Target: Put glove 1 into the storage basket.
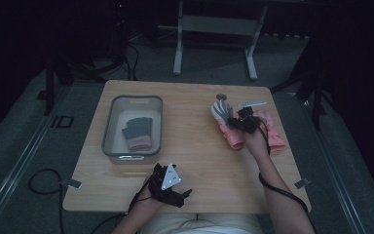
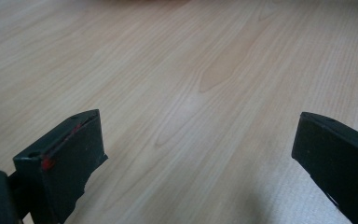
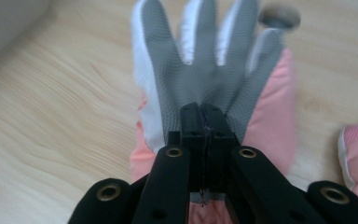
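The right claw (image 3: 204, 122) is pinched tight on a pink and grey glove (image 3: 205, 70) that lies on the table (image 1: 195, 146). A second pink glove (image 1: 274, 131) lies just beside it. A small round thing (image 1: 221, 96) sits by the glove's fingertips. The left claw (image 1: 171, 184) gapes wide over bare wood, grasping nothing. A grey bin (image 1: 111, 127) with another glove (image 1: 138, 132) inside stands well apart.

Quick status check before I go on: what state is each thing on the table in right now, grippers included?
Right gripper: shut, jaws pinching the palm of the pink and grey glove.
Pink and grey glove: lying flat on the table, fingers spread, palm side up.
Second pink glove: lying loose on the table beside the first.
Left gripper: open, nothing between the jaws, low over bare wood.
Grey bin: upright, uncovered.
Dark glove: lying in the bin.
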{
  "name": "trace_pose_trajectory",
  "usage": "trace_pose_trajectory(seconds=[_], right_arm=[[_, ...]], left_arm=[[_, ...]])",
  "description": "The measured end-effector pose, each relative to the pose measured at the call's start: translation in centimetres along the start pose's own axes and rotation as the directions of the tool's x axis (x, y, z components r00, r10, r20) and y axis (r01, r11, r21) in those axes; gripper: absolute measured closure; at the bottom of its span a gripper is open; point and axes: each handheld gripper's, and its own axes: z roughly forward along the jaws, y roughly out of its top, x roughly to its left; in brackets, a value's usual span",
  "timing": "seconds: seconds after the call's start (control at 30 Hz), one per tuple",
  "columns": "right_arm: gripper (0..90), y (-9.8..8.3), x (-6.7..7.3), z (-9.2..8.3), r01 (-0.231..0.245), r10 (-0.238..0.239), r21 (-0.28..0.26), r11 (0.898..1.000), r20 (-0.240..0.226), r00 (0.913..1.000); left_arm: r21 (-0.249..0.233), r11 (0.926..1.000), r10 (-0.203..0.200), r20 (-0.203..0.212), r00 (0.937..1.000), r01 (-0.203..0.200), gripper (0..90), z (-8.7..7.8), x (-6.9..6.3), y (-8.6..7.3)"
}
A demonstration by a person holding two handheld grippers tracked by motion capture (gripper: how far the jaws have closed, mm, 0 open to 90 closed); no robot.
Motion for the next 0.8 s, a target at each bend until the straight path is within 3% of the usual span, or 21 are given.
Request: trace_pose_trajectory(seconds=[0.2,0.3,0.4,0.63,0.8], right_arm=[[89.0,1.9,4.1,-4.4,-0.040,0.045,-0.116,0.992,0.033,0.9984],[89.0,2.4,6.0,-5.6,-0.033,0.039,-0.139,0.990,0.039,0.9985],[89.1,2.3,7.5,-6.2,-0.020,0.024,-0.146,0.989,0.032,0.9992],[89.0,0.3,9.9,-6.9,-0.120,0.128,-0.155,0.981,0.043,0.9908],[89.0,-1.5,11.3,-5.8,-0.164,0.173,-0.122,0.979,0.068,0.9826]], left_arm=[[0.010,0.9999,0.007,0.010,0.9999,-0.007,1.9,0.1,-0.2,0.0],[0.007,1.0000,0.007,0.050,0.9987,-0.007,1.9,0.1,-0.3,-0.1],[0.008,0.9998,0.020,0.044,0.9988,-0.020,1.9,0.0,-0.5,-0.1],[0.003,1.0000,0.004,0.030,0.9995,-0.004,1.9,-0.2,-0.1,-0.3],[0.012,0.9999,0.004,0.026,0.9997,-0.004,1.9,-0.1,0.1,-0.3]])
